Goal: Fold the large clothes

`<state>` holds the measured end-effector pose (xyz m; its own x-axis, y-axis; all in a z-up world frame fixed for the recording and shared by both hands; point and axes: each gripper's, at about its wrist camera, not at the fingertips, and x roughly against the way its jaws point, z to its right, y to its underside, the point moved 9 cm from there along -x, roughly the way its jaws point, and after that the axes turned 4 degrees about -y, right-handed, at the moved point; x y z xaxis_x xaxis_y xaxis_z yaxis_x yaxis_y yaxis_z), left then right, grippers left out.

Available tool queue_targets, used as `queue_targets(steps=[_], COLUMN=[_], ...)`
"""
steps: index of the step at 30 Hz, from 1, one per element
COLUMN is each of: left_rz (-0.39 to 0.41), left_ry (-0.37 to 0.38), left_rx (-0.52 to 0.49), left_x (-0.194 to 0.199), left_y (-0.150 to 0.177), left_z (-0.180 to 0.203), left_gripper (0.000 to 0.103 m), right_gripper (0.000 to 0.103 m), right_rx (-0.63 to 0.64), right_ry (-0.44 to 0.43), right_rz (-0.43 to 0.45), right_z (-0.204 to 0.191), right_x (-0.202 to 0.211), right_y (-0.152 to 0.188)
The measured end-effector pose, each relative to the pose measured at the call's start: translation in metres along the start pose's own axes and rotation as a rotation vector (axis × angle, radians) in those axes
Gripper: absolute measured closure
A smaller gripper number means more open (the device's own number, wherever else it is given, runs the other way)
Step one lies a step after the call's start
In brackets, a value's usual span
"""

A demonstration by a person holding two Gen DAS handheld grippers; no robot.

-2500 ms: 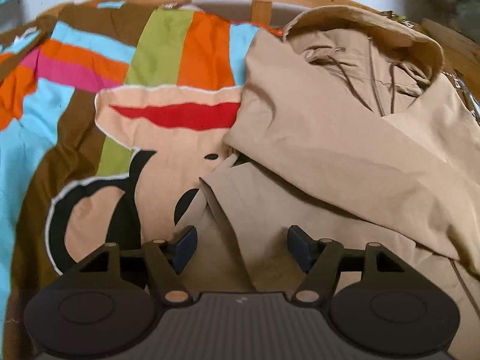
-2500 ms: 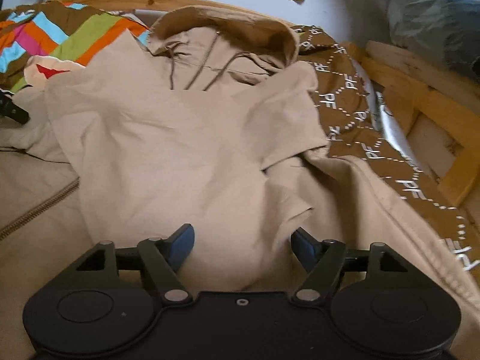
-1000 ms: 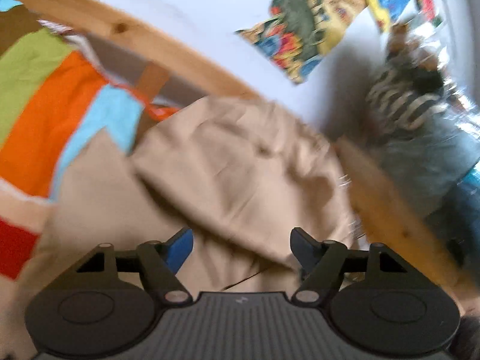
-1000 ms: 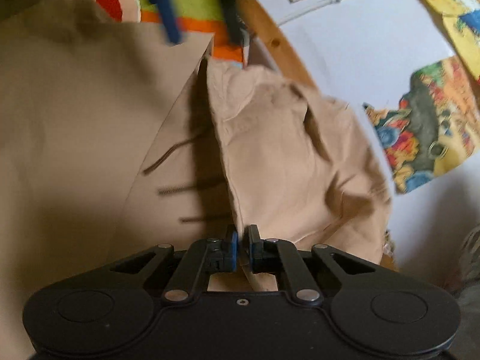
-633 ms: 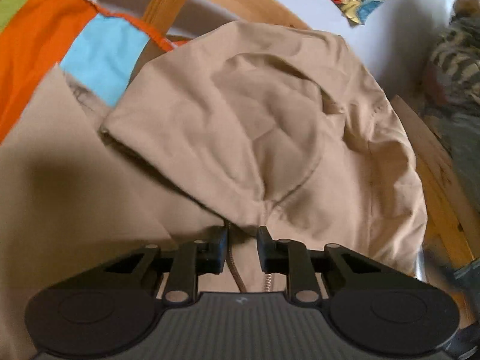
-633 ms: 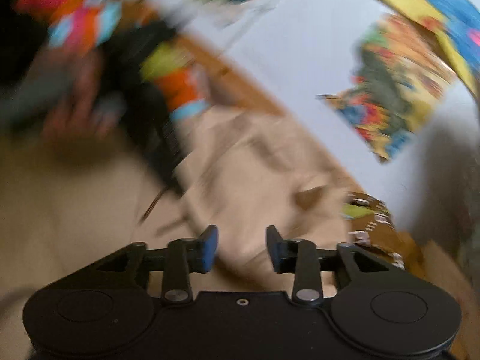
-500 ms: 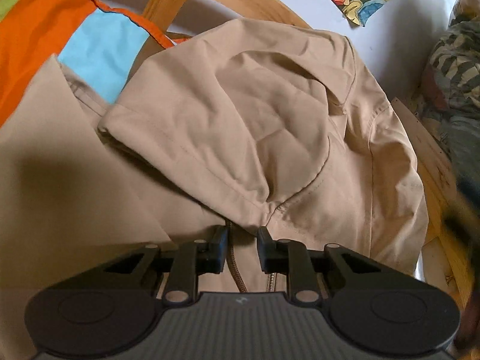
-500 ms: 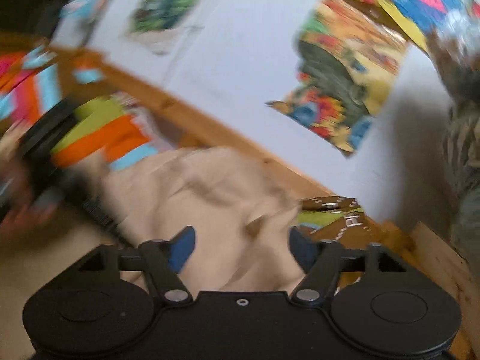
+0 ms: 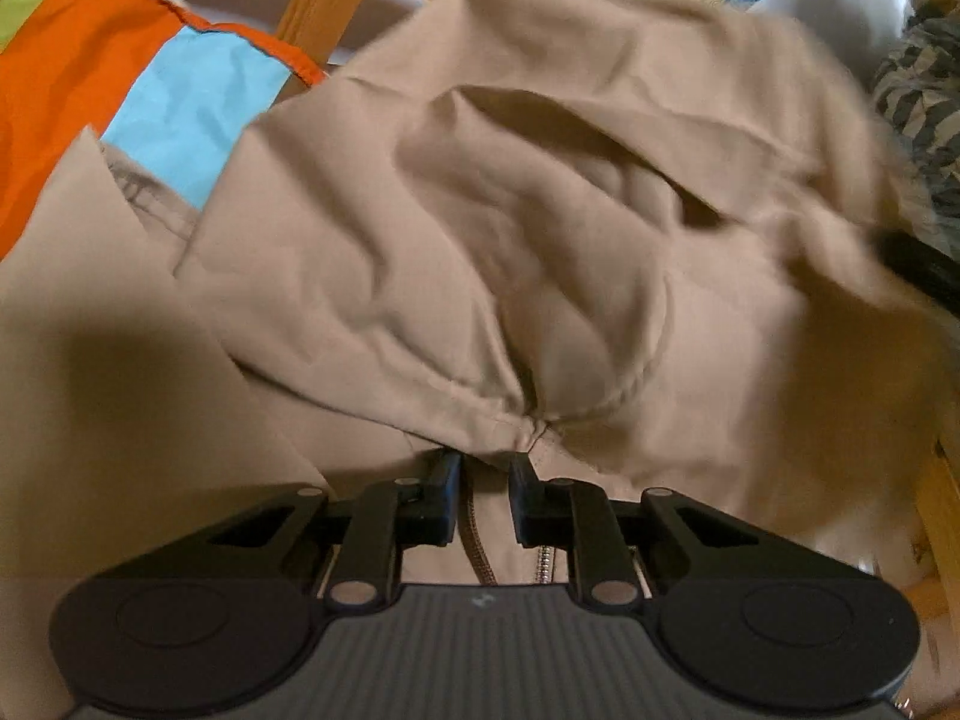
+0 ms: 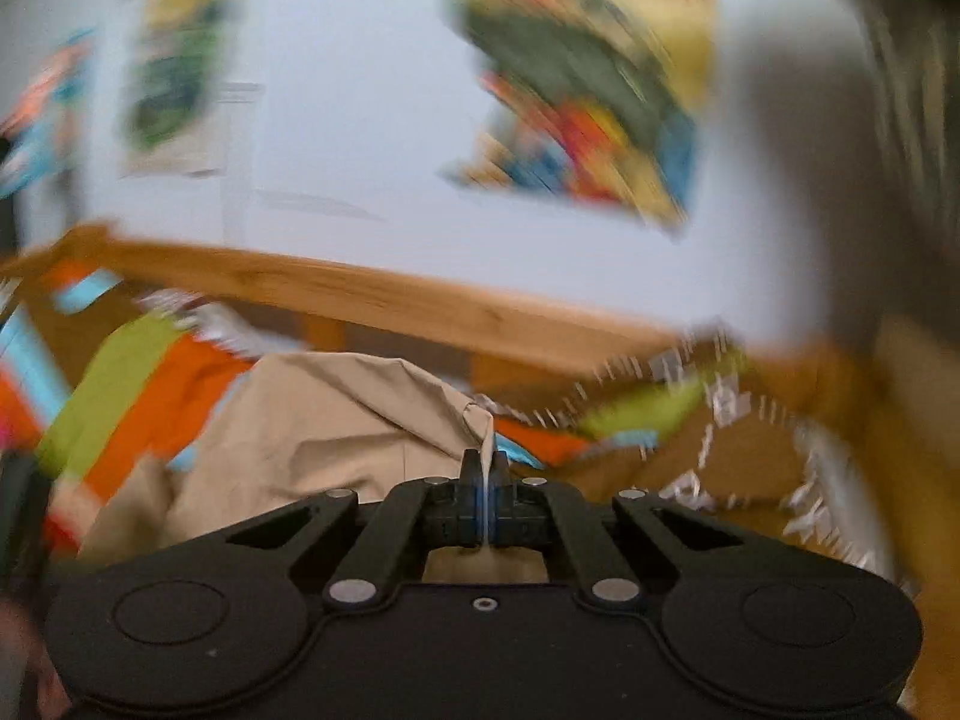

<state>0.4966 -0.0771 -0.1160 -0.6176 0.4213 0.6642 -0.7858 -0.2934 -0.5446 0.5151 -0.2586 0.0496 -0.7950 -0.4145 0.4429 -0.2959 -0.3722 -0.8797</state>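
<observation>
Both grippers on the tan jacket now. Left gripper has its fingers drawn in close w/ a small gap, nipping the hood right where the hood seam gathers, just ahead of the tips; drawcord and zipper run back between the fingers toward the camera. Right gripper is pressed together on a thin edge of the same tan cloth, which bunches up just ahead and to its left. The jacket lies spread on the bed, over the striped bedspread, wooden bed frame beyond. Right view is heavily smeared, so that hand looks to be swinging fast, and that's the worry: it has only a sliver of fabric, and a quick pull could slip it straight out. Left side, the pinch sits on a bunched seam, maybe catching the cord too; drag on that and the cord could cinch the hood or the fold comes in crooked. Pulling the two grippers at different speeds would likely twist the hood rather than lay it flat. Also the patterned brown cloth to the right of the right gripper is close enough to get snagged along.
</observation>
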Motion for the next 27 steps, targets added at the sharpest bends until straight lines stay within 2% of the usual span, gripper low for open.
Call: queue_targets(steps=[2,7,10,11,13,14,16,17,18,20,24,27], left_rz=[-0.008,-0.031,-0.038,-0.043,-0.033,-0.026,-0.006,0.006,0.022,0.049,0.087,0.088], left_ry=[0.003,0.004,0.023,0.011,-0.015,-0.022,-0.025,-0.032,-0.042,-0.071,-0.125,-0.14], left_rx=[0.049,0.163,0.229,0.229,0.219,0.22,0.23,0.228,0.215,0.18,0.17,0.161], left_x=[0.003,0.02,0.053,0.065,0.094,0.106,0.132,0.142,0.151,0.164,0.174,0.162], left_y=[0.003,0.033,0.069,0.081,0.103,0.11,0.116,0.114,0.112,0.102,0.072,0.054], left_z=[-0.001,-0.012,-0.026,-0.032,-0.045,-0.052,-0.066,-0.073,-0.077,-0.088,-0.104,-0.104], left_gripper=[0.084,0.084,0.081,0.075,0.073,0.073,0.067,0.061,0.06,0.06,0.06,0.06], right_gripper=[0.103,0.103,0.103,0.103,0.102,0.099,0.089,0.081,0.077,0.073,0.072,0.072], right_rx=[0.18,0.335,0.433,0.465,0.513,0.521,0.51,0.487,0.45,0.319,-0.096,-0.391], right_ry=[-0.016,-0.027,-0.044,-0.045,-0.059,-0.079,-0.111,-0.126,-0.135,-0.133,-0.053,-0.055], right_rz=[0.068,0.094,0.046,0.027,-0.021,-0.055,-0.111,-0.136,-0.153,-0.157,-0.13,-0.167], right_z=[-0.039,-0.105,-0.131,-0.14,-0.152,-0.159,-0.167,-0.169,-0.169,-0.16,-0.106,-0.064], right_x=[0.045,0.115,0.128,0.134,0.138,0.139,0.142,0.145,0.148,0.158,0.164,0.144], right_y=[0.011,0.069,0.114,0.127,0.154,0.169,0.195,0.203,0.207,0.209,0.197,0.195])
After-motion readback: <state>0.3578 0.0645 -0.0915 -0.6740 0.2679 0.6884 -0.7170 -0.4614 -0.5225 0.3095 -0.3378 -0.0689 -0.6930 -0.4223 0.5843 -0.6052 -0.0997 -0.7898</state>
